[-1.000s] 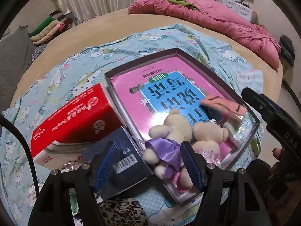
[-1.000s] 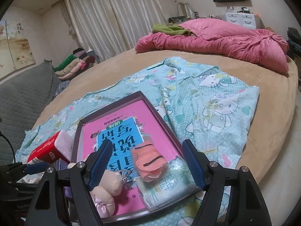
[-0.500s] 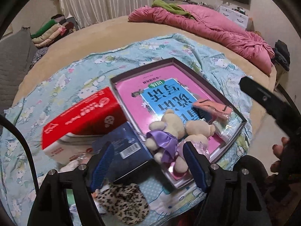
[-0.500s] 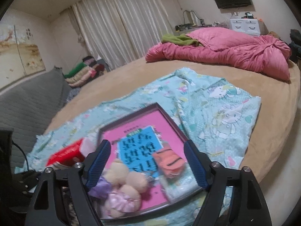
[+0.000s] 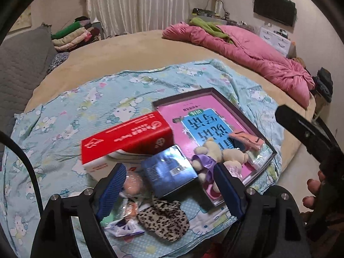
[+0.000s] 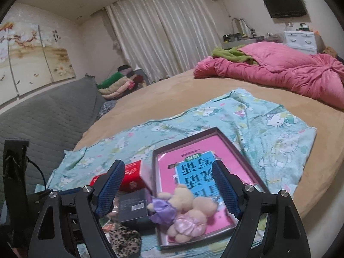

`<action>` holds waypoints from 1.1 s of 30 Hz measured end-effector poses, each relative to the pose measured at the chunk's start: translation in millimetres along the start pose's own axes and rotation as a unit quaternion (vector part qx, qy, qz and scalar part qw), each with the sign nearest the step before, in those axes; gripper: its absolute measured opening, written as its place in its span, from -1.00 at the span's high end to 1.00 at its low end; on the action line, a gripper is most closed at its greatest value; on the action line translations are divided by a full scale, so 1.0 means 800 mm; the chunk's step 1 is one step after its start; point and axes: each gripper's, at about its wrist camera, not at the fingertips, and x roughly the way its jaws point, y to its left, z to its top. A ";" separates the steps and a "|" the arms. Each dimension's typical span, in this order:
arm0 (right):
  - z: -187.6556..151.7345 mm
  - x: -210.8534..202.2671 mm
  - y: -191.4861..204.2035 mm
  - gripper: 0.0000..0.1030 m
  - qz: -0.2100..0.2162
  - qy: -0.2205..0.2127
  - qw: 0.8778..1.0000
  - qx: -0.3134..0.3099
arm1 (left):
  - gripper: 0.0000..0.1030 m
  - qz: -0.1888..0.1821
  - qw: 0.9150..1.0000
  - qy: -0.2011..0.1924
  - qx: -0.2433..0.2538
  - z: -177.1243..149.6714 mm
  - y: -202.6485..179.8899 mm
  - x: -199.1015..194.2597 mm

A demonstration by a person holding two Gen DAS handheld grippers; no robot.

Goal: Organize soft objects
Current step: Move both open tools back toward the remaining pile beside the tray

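Hovering over bed's near edge: L claw (image 5: 169, 190) opening, nothing btwn pads; R claw (image 6: 169, 188) spread wide, empty. Lying in tray (image 5: 240, 109) on sheet (image 5: 90, 107): two bears (image 6: 182, 208), near corner. Sitting beside tray: leopard pouch (image 5: 164, 220).

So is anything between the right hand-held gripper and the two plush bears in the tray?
Nothing visible. The right hand-held gripper hangs open above the plush bears, which lie uncovered at the near end of the tray. The dark box sits beside them, outside the tray.
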 end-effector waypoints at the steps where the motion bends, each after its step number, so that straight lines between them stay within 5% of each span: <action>1: 0.000 -0.001 0.003 -0.63 0.000 0.002 1.000 -0.002 | -0.61 0.001 1.000 -0.001 -0.004 0.000 0.004 -0.003; 16: -0.002 -0.012 0.059 -0.63 0.036 0.017 0.998 -0.047 | -0.61 0.048 0.994 -0.034 -0.095 -0.009 0.136 -0.067; 33: -0.023 -0.008 0.112 -0.63 0.052 0.048 0.993 -0.091 | -0.61 0.053 0.987 -0.041 -0.144 -0.059 0.204 -0.097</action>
